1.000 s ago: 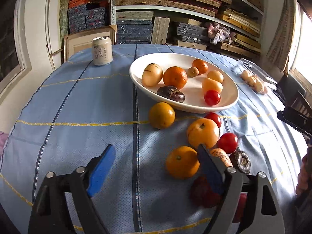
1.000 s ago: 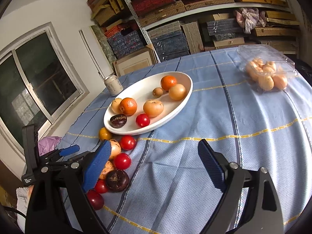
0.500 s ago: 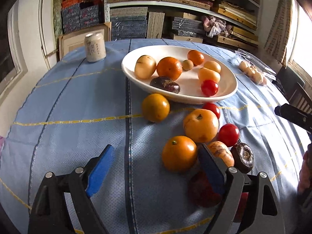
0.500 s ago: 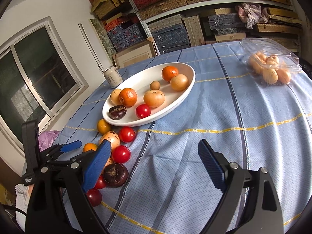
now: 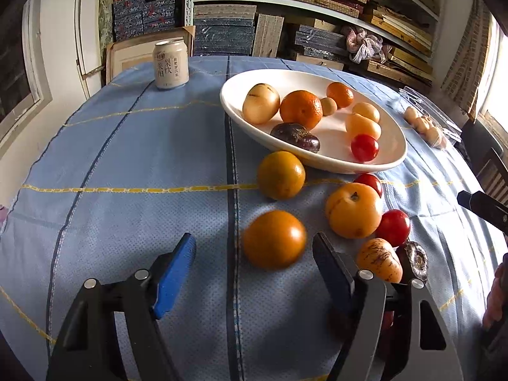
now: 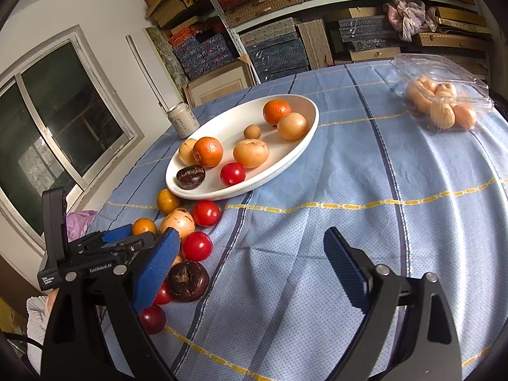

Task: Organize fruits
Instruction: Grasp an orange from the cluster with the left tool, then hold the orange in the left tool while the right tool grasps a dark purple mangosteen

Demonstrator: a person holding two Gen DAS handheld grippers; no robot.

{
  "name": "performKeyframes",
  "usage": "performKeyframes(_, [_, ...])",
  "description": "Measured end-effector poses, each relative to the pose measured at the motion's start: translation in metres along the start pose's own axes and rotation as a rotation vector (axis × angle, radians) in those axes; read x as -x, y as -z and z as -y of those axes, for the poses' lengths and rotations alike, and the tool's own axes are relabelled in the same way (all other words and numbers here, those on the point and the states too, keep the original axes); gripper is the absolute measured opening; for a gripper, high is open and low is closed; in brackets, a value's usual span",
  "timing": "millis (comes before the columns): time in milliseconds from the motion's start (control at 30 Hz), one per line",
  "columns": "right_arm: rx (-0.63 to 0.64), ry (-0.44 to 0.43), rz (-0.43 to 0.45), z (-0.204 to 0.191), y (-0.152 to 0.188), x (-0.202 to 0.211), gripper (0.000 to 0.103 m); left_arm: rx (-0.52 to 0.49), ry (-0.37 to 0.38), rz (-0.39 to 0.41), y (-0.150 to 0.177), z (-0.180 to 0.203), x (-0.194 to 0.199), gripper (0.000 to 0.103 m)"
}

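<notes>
A white oval bowl holds oranges, pale fruits, a dark purple fruit and a red tomato. Loose fruit lies on the blue cloth in front of it. My left gripper has an orange between its blue fingertips. Its jaws are closing and the pads stand clear of the orange. Beside it lie a yellow-orange fruit, a larger orange fruit, red tomatoes and a dark mangosteen. My right gripper hangs open over bare cloth, right of the pile.
A drink can stands at the table's far left. A clear plastic box of pale fruit sits at the far right. Shelves of boxes line the wall behind, with a window to the left. A person's hand shows at the right edge.
The left gripper's jaws have narrowed and it has edged forward, so the near orange now lies between its fingertips. The right gripper has hardly moved.
</notes>
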State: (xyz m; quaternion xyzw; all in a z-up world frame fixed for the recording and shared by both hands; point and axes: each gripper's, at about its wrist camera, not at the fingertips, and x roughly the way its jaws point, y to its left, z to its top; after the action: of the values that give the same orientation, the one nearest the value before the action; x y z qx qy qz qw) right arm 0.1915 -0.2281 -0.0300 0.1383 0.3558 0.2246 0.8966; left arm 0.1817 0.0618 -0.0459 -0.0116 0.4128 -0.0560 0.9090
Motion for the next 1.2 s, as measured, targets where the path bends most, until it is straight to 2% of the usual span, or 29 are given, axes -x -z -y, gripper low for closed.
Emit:
performKeyframes(267, [0.020,0.001,-0.016,-0.004,0.003,-0.004,0.090,-0.011,-0.015,0.026,-0.001,0.001,0.004,0.076])
performKeyframes(367, [0.020,0.002,-0.016,-0.005,0.003,-0.005,0.090,-0.027,0.009,-0.020,0.000,0.004,-0.003,0.052])
performKeyframes(567, [0.035,-0.003,-0.024,-0.008,0.005,-0.006,0.090,-0.017,-0.008,0.008,0.000,0.001,0.002,0.047])
performKeyframes(633, [0.049,-0.004,-0.033,-0.011,0.007,-0.008,0.090,-0.024,-0.009,0.021,0.000,0.001,0.004,0.039])
performKeyframes(867, [0.126,-0.012,-0.078,-0.027,0.014,-0.015,0.090,-0.049,-0.019,0.015,0.004,0.004,0.006,0.039])
performKeyframes(1200, [0.182,-0.020,-0.128,-0.037,0.020,-0.023,0.090,-0.025,-0.010,-0.004,0.006,-0.004,0.007,0.039])
